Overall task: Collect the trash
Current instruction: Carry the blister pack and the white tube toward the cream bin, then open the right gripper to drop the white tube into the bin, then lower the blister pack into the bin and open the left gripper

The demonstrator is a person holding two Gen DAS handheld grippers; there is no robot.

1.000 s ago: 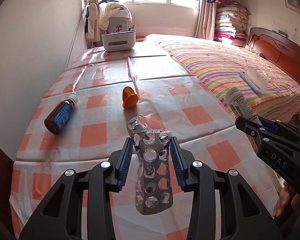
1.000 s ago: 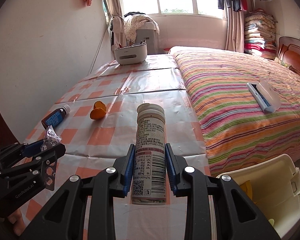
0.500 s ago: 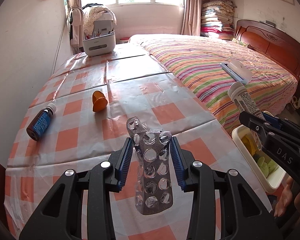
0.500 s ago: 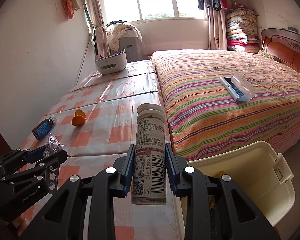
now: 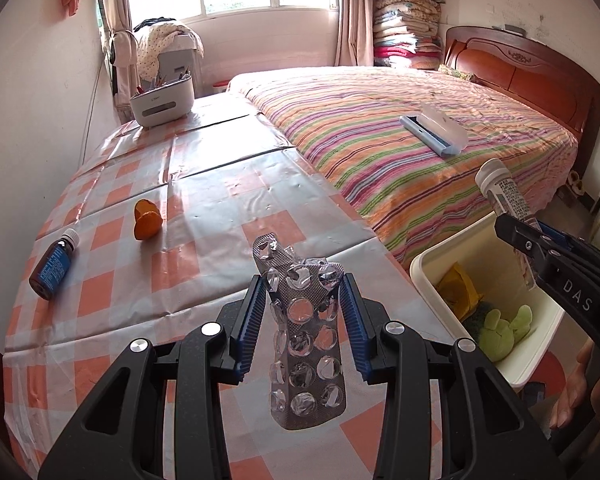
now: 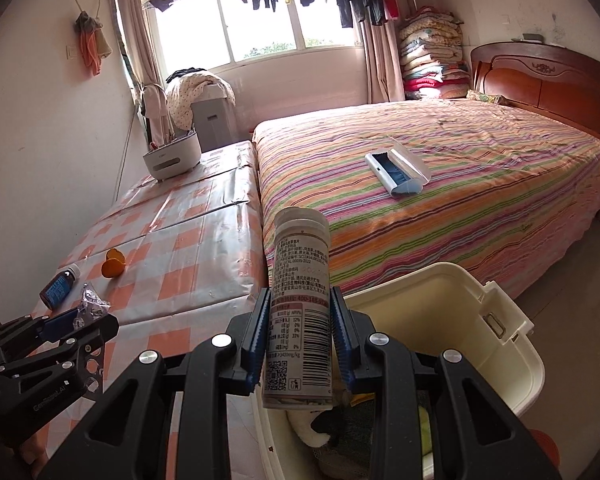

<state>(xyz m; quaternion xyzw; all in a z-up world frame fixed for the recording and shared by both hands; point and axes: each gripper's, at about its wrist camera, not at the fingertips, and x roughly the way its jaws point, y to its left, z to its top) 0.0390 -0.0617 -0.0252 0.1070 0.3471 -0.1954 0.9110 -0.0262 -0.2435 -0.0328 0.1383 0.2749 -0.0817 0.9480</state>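
Your left gripper [image 5: 303, 320] is clamped on an emptied blister pack [image 5: 306, 344], pinched by its long edges so it stands up between the pads; that edge grip looks chosen because the foil is too thin and crumpled to hold any other way. It hangs above the counter [image 5: 188, 200], just short of the bin [image 5: 428, 280].

Your right gripper [image 6: 300, 334] is closed around a pill tube [image 6: 300, 300], held by its lower half with the cap end pointing away from you. Its base sits above the bin [image 6: 500, 344], so a release there should probably drop it inside.

The bin stands on the floor against the counter's edge, beside the bed [image 5: 420, 148], which keeps each carry short. It already holds a yellow wrapper and something green.

Behind the bin on the counter lie a brown bottle [image 5: 54, 266] on its side and an orange peel [image 5: 146, 222], well apart from both grippers. You will likely need them next. The blister pack is light, so release it well over the bin.
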